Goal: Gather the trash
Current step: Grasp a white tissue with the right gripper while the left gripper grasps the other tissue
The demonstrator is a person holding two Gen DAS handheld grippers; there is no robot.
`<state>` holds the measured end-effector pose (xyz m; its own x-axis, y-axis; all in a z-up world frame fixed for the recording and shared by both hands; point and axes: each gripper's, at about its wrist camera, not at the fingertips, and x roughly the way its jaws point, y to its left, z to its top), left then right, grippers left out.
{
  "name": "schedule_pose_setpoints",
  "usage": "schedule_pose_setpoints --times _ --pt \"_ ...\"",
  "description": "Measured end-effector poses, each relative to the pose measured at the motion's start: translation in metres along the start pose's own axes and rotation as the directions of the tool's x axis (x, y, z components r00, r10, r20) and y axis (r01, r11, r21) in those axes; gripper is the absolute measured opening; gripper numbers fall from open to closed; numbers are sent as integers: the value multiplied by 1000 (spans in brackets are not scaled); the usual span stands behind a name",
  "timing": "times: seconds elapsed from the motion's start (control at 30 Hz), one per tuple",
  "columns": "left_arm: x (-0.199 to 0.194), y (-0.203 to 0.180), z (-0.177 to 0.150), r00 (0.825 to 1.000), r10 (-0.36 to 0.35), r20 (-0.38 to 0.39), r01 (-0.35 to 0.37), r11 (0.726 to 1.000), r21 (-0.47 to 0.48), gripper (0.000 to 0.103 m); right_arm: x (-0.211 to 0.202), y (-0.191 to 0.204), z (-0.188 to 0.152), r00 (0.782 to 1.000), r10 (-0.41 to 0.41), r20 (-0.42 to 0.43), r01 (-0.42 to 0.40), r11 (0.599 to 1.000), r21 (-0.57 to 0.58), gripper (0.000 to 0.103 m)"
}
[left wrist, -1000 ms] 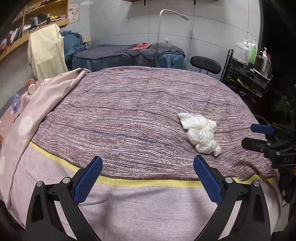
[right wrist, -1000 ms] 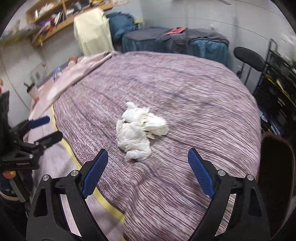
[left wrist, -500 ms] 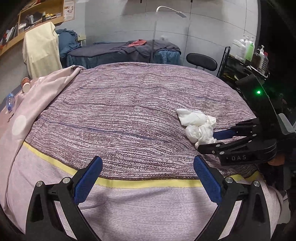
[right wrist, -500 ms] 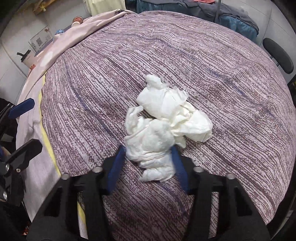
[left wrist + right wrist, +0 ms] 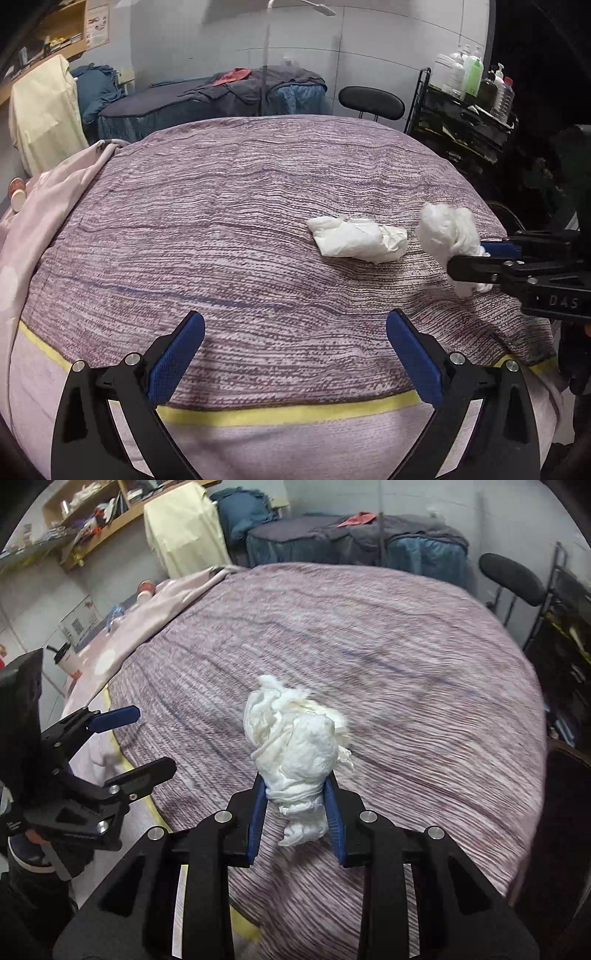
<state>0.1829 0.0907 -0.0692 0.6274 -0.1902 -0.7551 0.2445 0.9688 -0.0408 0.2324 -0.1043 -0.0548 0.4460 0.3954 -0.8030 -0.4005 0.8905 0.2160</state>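
My right gripper (image 5: 295,797) is shut on a crumpled white tissue wad (image 5: 295,742) and holds it above the purple striped bedspread (image 5: 369,646). In the left wrist view the same wad (image 5: 448,230) hangs in the right gripper (image 5: 469,258) at the right edge. A second white tissue wad (image 5: 356,240) lies on the bedspread (image 5: 221,221) just left of it. My left gripper (image 5: 295,354) is open and empty above the bed's near edge, short of the lying wad. It also shows at the left of the right wrist view (image 5: 144,738).
A pink sheet (image 5: 44,206) lies along the bed's left side. A black shelf rack with bottles (image 5: 469,110) and a black stool (image 5: 371,101) stand beyond the bed at right. Another covered bed (image 5: 207,99) and a cream cloth (image 5: 40,110) stand behind.
My right gripper closed on one tissue wad and lifted it off the bedspread, pulling it apart from the other wad, which stays on the bed. The left gripper moved slightly forward.
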Motion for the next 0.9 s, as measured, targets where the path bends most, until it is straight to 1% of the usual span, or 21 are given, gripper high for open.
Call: schedule_pose_setpoints --times 0.1,0.23,0.33,0.4,0.5,0.57,0.6,0.67,0.7,0.77,0.83,0.9 --pt "12 -18 13 1000 -4 -24 6 997 80 97 -15 -15 -6 999 -10 35 8 998 59 30" --pt "30 -38 29 999 -21 -43 27 988 155 97 -30 -35 -17 998 -27 61 19 992 128 30" --pt "48 -51 41 998 17 -67 -1 974 228 97 -34 -42 -23 997 -30 67 20 988 156 30" --pt "62 -58 47 995 31 -96 -4 962 274 91 -38 -48 -29 997 -31 69 19 985 173 30" --pt "84 -66 51 987 70 -145 -18 943 331 82 -40 -55 -35 997 -34 76 18 978 206 30" --pt "94 -70 52 982 83 -171 -19 937 348 66 -44 -61 -40 996 -34 84 15 974 227 30" --pt "96 -71 52 980 84 -178 -16 936 352 62 -45 -64 -43 996 -37 86 16 971 238 30" --pt "98 -72 52 979 82 -186 -10 933 359 45 -48 -71 -48 995 -42 92 17 966 257 30" --pt "98 -73 52 979 83 -186 -11 933 359 42 -50 -73 -50 995 -43 95 17 964 265 30" --pt "96 -72 52 980 75 -185 -6 937 350 29 -52 -79 -54 994 -44 102 13 959 283 30" --pt "93 -71 52 980 49 -192 17 945 327 22 -54 -82 -57 993 -42 109 8 955 296 30" --pt "86 -72 51 983 30 -183 29 950 312 19 -57 -83 -61 992 -36 123 -3 952 305 30"
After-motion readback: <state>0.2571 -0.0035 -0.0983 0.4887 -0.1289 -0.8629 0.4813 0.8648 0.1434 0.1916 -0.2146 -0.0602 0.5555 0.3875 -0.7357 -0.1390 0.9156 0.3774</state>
